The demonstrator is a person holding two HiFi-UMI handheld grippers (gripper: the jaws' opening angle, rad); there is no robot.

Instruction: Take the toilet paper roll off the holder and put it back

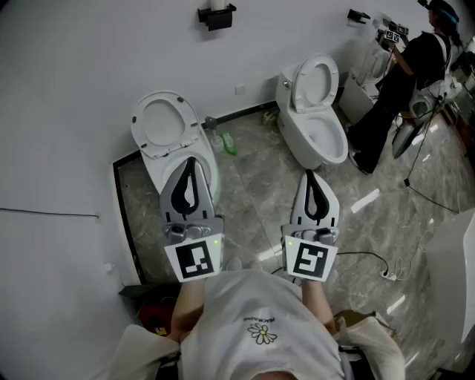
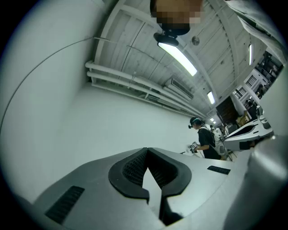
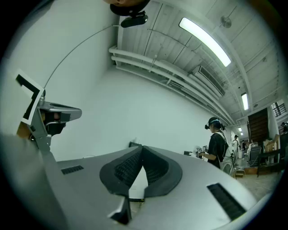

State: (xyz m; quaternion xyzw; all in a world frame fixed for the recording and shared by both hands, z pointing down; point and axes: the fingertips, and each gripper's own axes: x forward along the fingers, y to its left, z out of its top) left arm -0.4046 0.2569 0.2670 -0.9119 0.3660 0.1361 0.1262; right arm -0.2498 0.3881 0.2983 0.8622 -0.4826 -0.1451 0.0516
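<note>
A black holder point(image 1: 216, 16) is fixed high on the white wall, with a white toilet paper roll point(image 1: 217, 4) on it at the head view's top edge. Both grippers are held low in front of me, far from it. My left gripper point(image 1: 191, 161) points towards the left toilet point(image 1: 165, 126), jaws shut with nothing between them. My right gripper point(image 1: 309, 174) is likewise shut and empty beside it. In the left gripper view the left gripper point(image 2: 147, 149) faces bare wall. In the right gripper view the right gripper point(image 3: 142, 146) faces the wall, and the left gripper point(image 3: 49, 114) shows at the left.
A second toilet point(image 1: 313, 111) stands to the right with its lid up. A green bottle point(image 1: 228, 143) lies on the marble floor between the toilets. A person in black point(image 1: 404, 74) stands at the far right. A cable and power strip point(image 1: 390, 273) lie on the floor.
</note>
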